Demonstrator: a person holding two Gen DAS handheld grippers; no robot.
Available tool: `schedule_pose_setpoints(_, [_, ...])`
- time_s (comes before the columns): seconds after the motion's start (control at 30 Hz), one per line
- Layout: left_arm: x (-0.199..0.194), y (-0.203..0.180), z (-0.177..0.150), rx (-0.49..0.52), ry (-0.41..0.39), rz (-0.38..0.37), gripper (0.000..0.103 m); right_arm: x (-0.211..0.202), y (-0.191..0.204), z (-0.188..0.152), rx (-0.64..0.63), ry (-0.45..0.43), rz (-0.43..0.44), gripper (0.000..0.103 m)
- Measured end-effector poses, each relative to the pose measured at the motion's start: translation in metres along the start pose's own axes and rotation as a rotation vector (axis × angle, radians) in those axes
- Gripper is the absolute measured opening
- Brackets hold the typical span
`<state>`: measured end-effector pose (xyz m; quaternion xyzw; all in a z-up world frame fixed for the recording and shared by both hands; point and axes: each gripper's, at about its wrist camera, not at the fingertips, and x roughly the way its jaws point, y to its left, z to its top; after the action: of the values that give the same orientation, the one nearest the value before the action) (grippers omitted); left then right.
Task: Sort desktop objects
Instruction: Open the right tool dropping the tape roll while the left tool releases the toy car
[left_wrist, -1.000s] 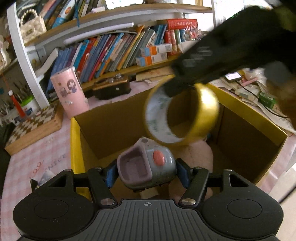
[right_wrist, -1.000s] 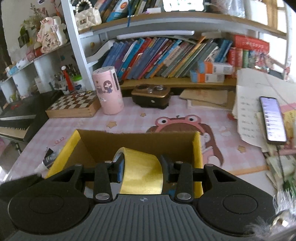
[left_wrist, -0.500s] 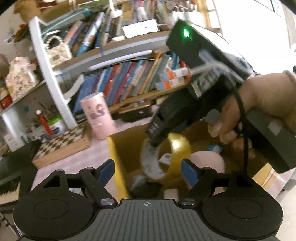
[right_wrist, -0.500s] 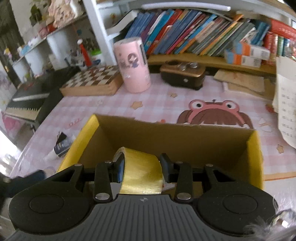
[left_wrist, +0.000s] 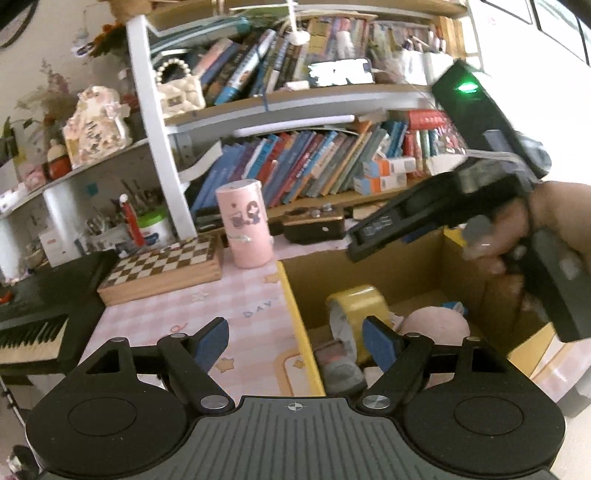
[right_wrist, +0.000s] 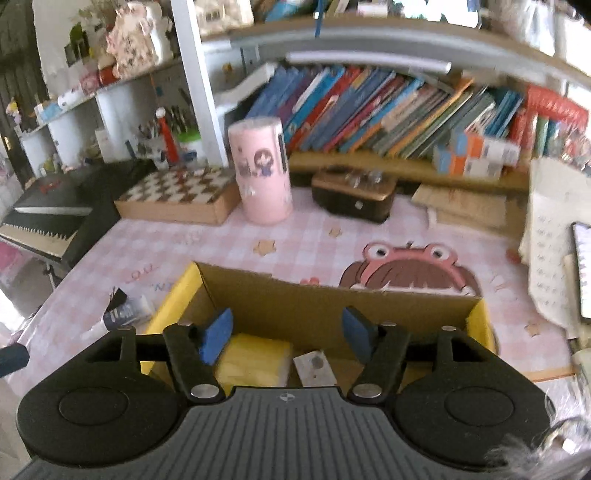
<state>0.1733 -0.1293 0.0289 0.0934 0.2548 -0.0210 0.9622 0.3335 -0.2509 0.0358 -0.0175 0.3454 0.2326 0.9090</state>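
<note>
Tape (right_wrist: 255, 360): lay in the box (right_wrist: 332, 310), just below our right gripper (right_wrist: 288, 332), the nearer one.
Right gripper: fingers apart, empty; a second ago we held it clamped on the tape.
Left gripper (left_wrist: 295, 341): apart, empty; its grey toy (left_wrist: 338, 365) now lay in the box.
Next: tube (right_wrist: 123, 314) on the worktop, to our left.

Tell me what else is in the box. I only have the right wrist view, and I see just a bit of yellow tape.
Observer: A pink plush ball lies in the cardboard box, right beside the tape roll.
Operator: Is the tape lying flat?
Observer: No, it stands on its edge.
Operator: Is the left gripper holding anything?
Observer: No. The left gripper is open and empty, over the box's yellow left rim.
</note>
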Motion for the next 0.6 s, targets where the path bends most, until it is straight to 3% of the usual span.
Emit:
schedule_pose_setpoints(0.33, [-0.027, 0.028, -0.013, -0.049, -0.037, -0.016, 0.082, -0.06, 0.013, -0.025, 0.03, -0.108, -0.098, 0.064])
schedule_pose_setpoints(0.4, [-0.033, 0.034, -0.016, -0.054, -0.047, -0.014, 0.089, -0.073, 0.016, -0.033, 0.039, -0.129, -0.129, 0.064])
schedule_pose_setpoints(0.6, [-0.052, 0.053, -0.029, -0.06, -0.068, -0.021, 0.09, -0.107, 0.024, -0.063, 0.078, -0.161, -0.225, 0.064])
